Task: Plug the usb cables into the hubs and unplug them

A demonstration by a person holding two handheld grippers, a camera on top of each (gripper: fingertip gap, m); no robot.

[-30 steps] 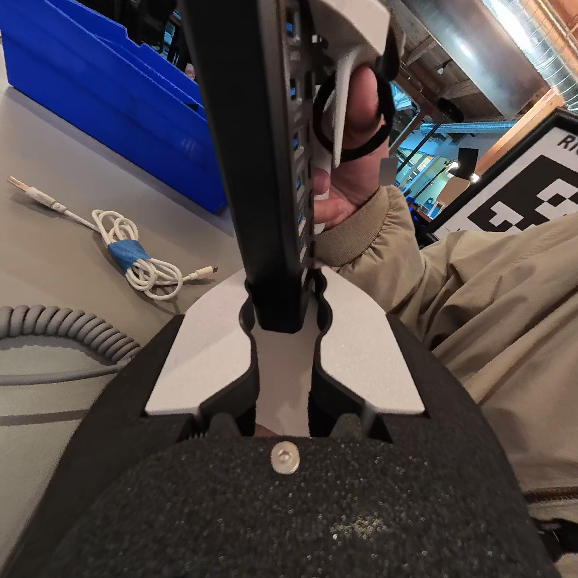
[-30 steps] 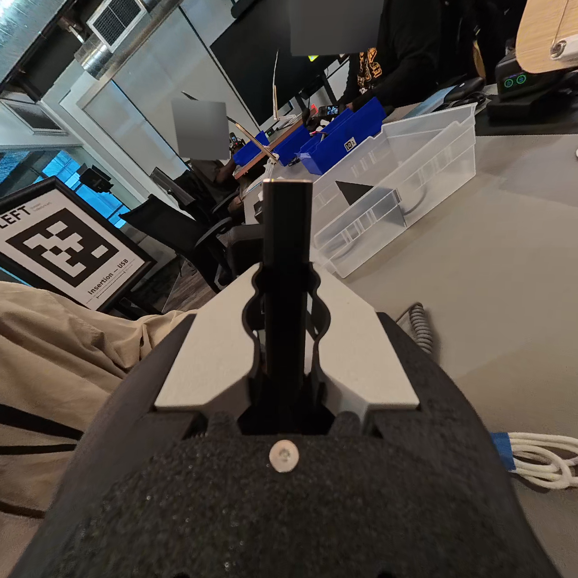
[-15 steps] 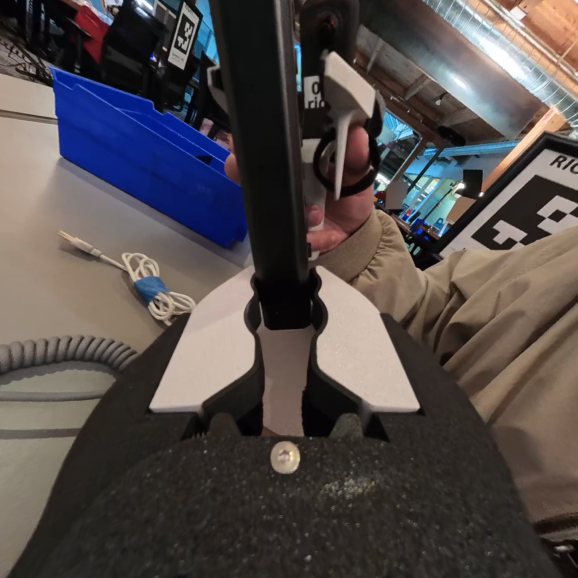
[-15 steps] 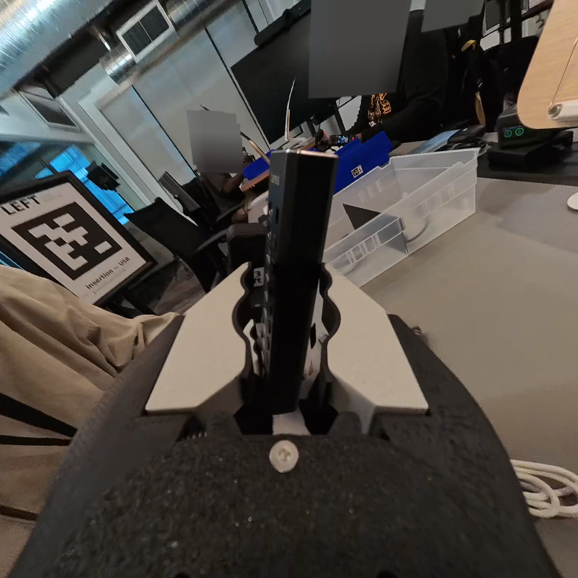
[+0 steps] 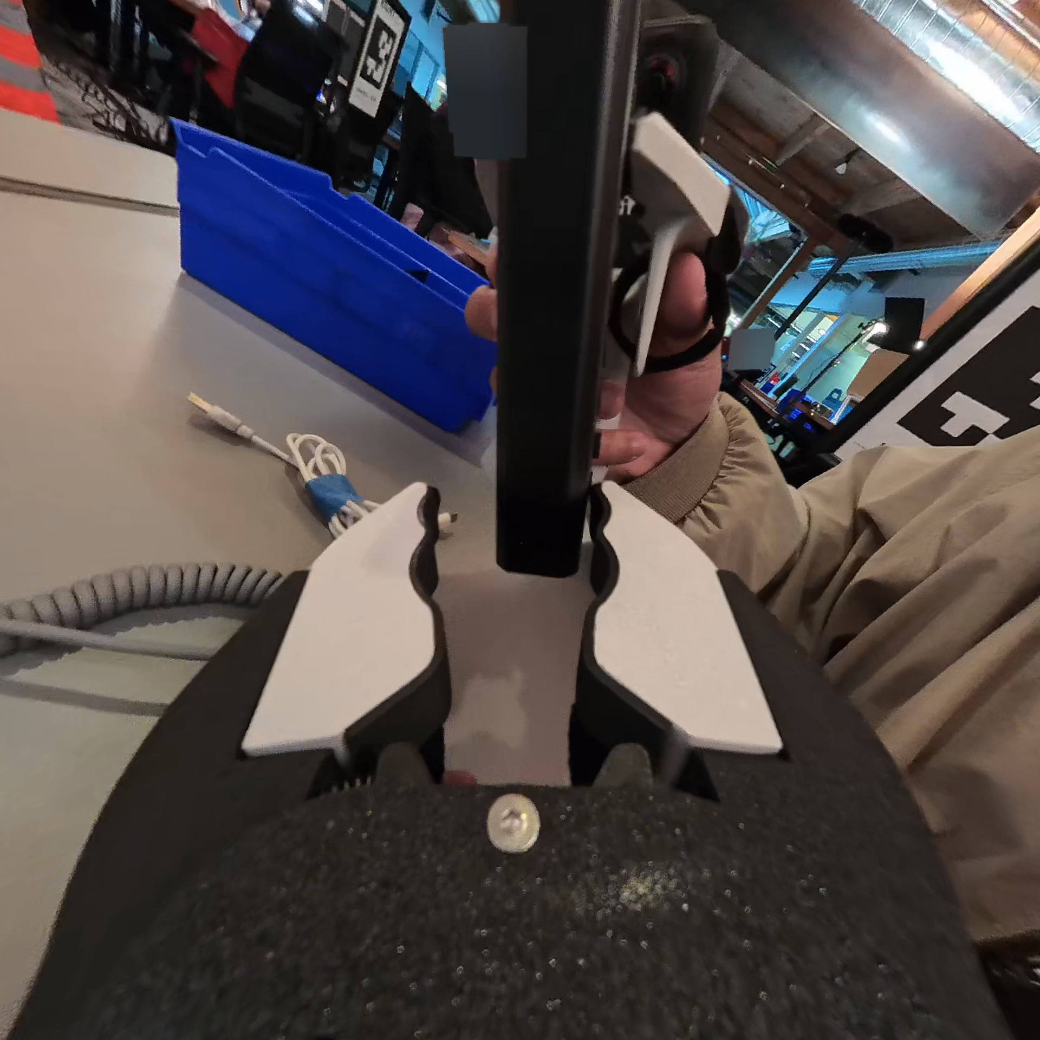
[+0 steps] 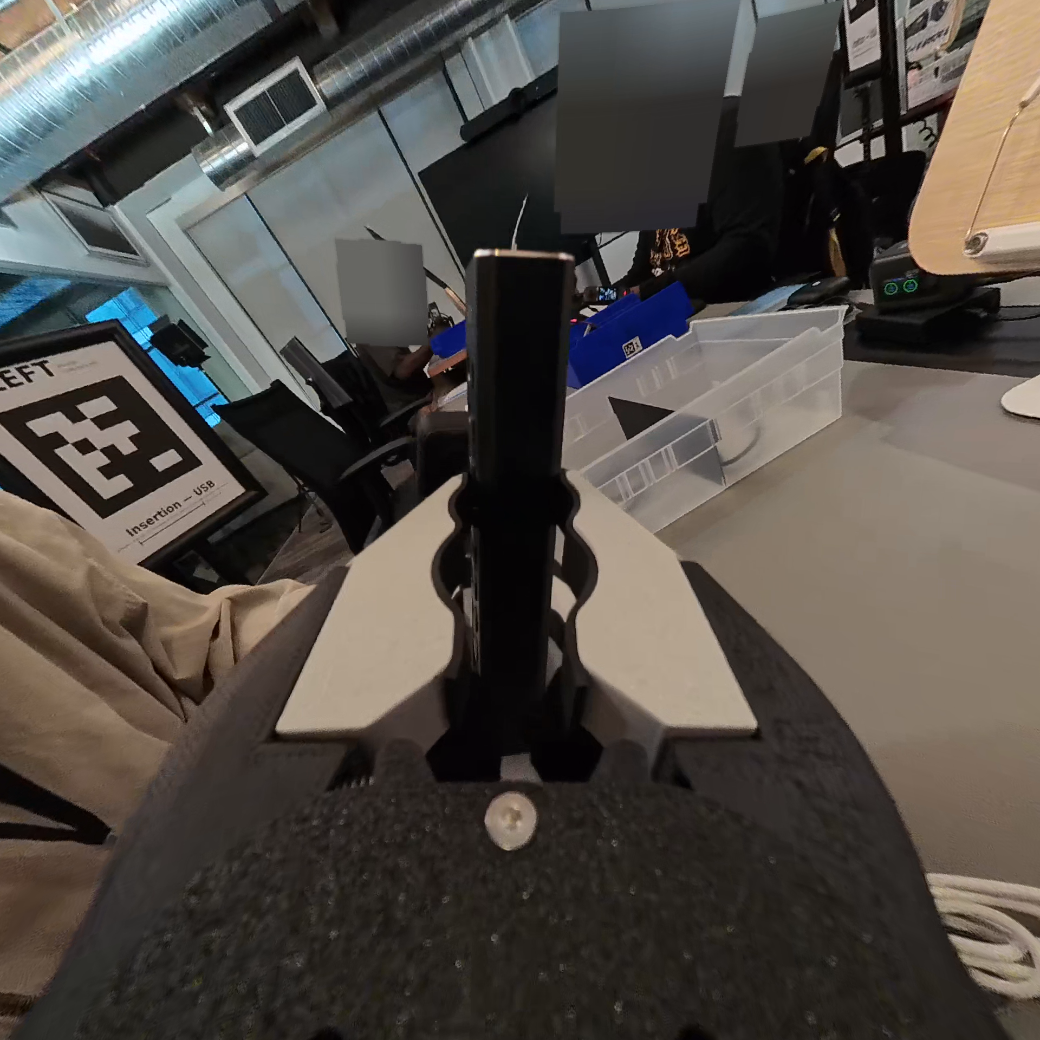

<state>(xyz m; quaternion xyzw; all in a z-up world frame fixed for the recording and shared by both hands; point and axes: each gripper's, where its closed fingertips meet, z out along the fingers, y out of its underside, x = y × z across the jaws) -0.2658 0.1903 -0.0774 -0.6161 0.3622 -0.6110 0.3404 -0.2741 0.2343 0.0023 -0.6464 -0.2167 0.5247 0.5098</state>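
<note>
- We see soft, even room light in both views, bright enough to see well.
- A shiny duct (image 5: 951, 73) up high glares white.
- The blue bin (image 5: 315, 292) drops a faint shadow on the table (image 5: 84, 349).
- Straight lines bend near the edges, like a fish-eye.
- The far room looks a bit fuzzy; the white cable (image 6: 990, 945) is blurry at the corner.

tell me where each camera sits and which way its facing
Left wrist view: on the left gripper, facing along its open fingers to the black hub, blue bin and white cable; a hand and tan sleeve show.
Right wrist view: on the right gripper, shut on the hub, facing a clear bin.
Shared: the hub, the grey table.
</note>
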